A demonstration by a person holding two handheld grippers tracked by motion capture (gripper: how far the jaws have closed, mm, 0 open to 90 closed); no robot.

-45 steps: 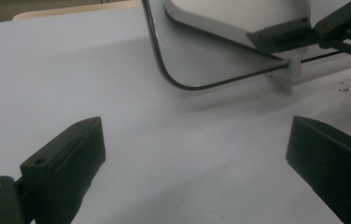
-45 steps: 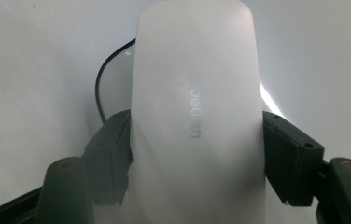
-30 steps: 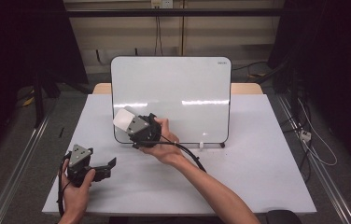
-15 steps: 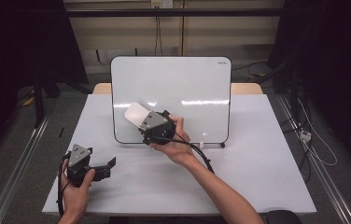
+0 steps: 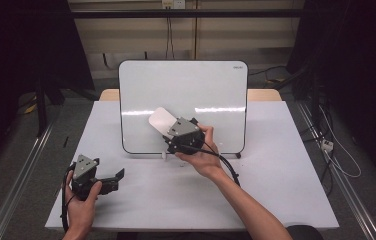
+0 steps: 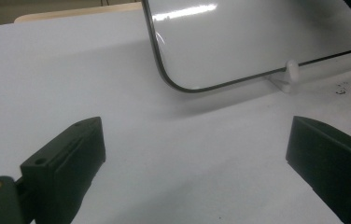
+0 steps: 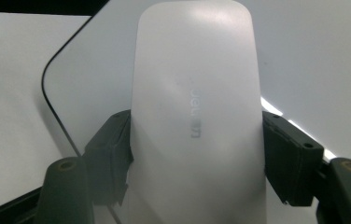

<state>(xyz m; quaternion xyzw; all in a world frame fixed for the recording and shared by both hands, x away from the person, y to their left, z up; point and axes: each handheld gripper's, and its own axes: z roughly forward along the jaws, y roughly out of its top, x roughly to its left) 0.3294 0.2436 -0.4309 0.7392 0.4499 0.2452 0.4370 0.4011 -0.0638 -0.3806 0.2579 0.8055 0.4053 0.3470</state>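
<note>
High view first: a whiteboard stands upright on small white feet toward the far side of a white table, its face turned to the person. The right gripper is raised in front of the board's lower middle, held in the person's right hand, with a black cable trailing back along the forearm. Its jaws are clamped on a white eraser, which lies against or just in front of the board's face; actual contact cannot be told from here.

Right gripper view: the eraser is a smooth white rounded pad with faint grey lettering down its middle, and the two black jaws press its left and right edges. Behind it are the board's glossy surface and its dark rounded corner.

Near the table's near left corner, the left gripper rests low over the tabletop in the person's left hand, well apart from the board. Left gripper view: its jaws stand wide apart with nothing between them, and beyond them are the board's lower corner and one white foot.
</note>
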